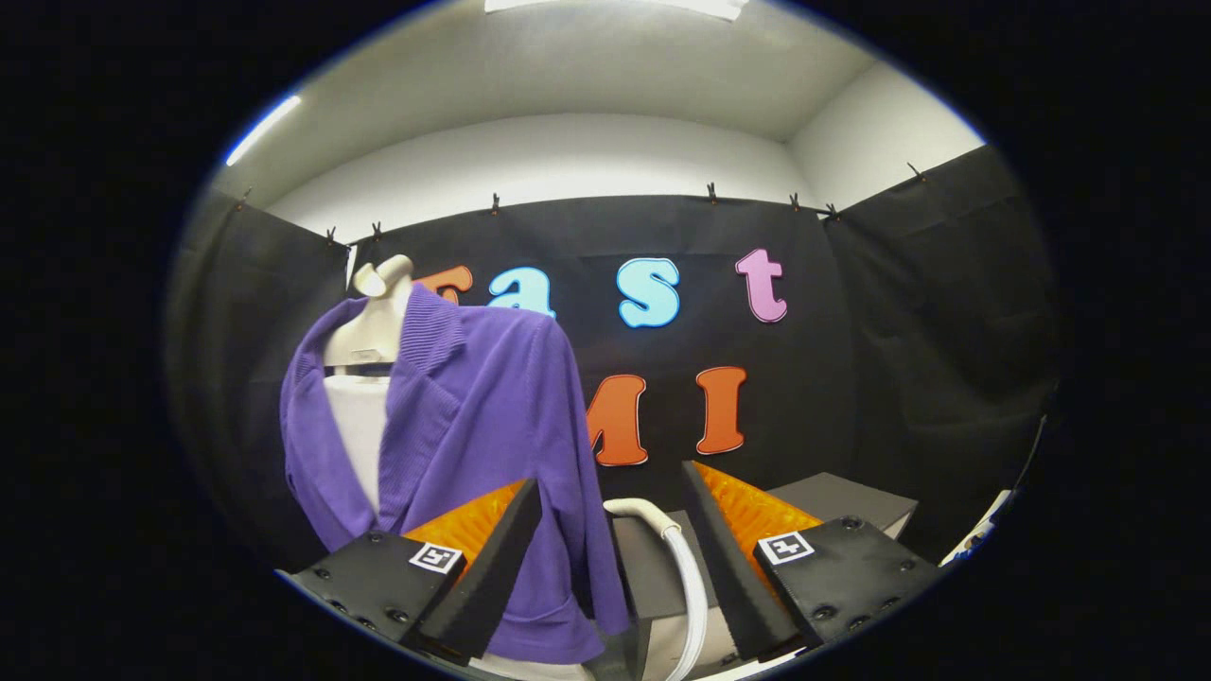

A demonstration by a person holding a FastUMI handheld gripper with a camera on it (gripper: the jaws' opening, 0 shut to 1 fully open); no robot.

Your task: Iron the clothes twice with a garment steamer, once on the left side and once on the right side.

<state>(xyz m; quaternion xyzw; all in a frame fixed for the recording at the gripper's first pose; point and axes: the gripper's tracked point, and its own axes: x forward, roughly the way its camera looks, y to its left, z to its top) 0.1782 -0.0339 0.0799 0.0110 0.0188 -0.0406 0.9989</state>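
Your purple cardigan (482, 445) hangs on a pale mannequin bust (371, 326), left of and beyond your fingers, its hem dropping behind the left fingertip. There's a white top (361, 426) under it, and no brand or tag you can read. Your gripper (610, 515) stands wide open, holding nothing. Between the fingers, a white hose (683, 567) curves down past a grey box (653, 567). Square black-and-white markers (785, 547) sit on both finger mounts. Another grey box (842, 499) lies right, beyond the fingers.

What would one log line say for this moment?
gripper: open, holding nothing | white curved steamer handle: between fingers | purple knit cardigan: on mannequin, ahead
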